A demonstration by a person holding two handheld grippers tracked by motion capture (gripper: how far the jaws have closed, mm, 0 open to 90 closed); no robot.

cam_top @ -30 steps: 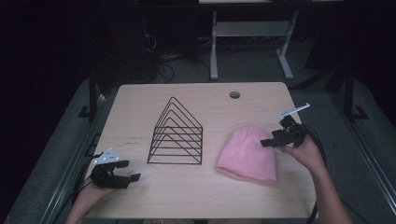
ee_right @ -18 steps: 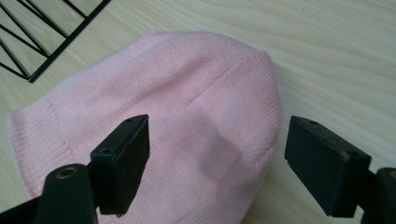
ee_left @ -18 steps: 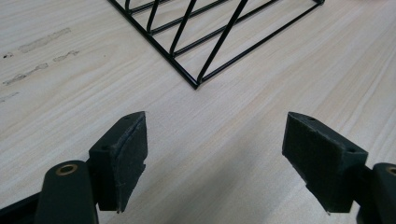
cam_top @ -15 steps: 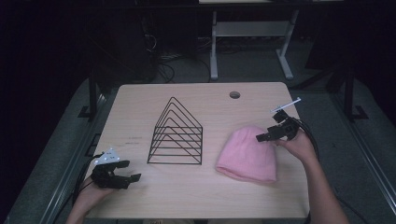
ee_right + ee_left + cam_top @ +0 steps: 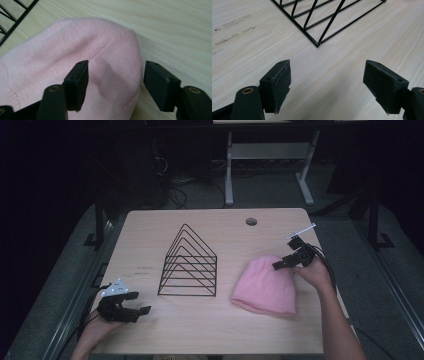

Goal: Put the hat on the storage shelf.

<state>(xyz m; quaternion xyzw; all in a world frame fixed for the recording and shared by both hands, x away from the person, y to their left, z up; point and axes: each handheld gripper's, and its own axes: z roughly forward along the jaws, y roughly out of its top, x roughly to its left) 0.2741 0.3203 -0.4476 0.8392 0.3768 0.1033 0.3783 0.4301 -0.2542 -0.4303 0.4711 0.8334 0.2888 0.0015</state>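
At the pink beanie's [image 5: 75,62] crown: your right gripper [image 5: 115,82] closing.
Jaws, half-wide, have just been narrowing astride a knit fold, nothing pinched yet.

One pink knit hat [image 5: 265,287], one black wire rack [image 5: 189,264], two handheld grippers, left [image 5: 142,312] and right [image 5: 276,265], all on one wooden table [image 5: 210,330].

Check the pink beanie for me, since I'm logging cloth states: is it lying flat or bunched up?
Lying flat: the pink beanie is spread on the table, one slight dimple near its crown.
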